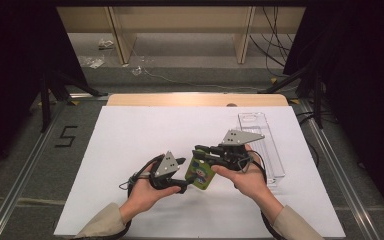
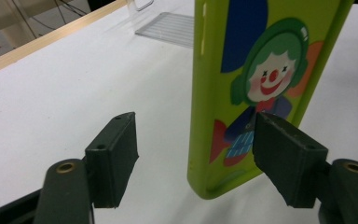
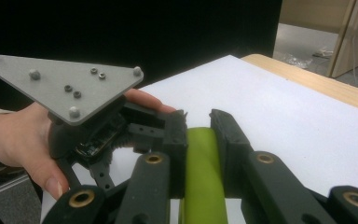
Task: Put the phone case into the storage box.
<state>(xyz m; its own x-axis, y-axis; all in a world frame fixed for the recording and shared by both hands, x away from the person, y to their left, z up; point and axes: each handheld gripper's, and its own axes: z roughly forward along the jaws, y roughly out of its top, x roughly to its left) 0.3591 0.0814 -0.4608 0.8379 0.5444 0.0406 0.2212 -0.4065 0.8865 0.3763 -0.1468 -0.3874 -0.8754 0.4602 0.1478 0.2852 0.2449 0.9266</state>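
- White sheet covering the table [image 1: 130,145], dark curtains around, wooden shelving beyond.
- Lime-green plastic phone case with clown print [image 1: 200,173] is held off the sheet, mid-table, between both hands.
- Right gripper [image 3: 198,122] is clenched on the case's edge, jaws pressing both faces.
- Left gripper [image 2: 193,154] is released, jaws wide; case's lower corner sits between them, nearer one jaw.
- Likely a handover: centre the left jaws on the case, close firmly, then loosen the right.
- Clear ribbed plastic tray [image 1: 265,142] lies farther back, right.
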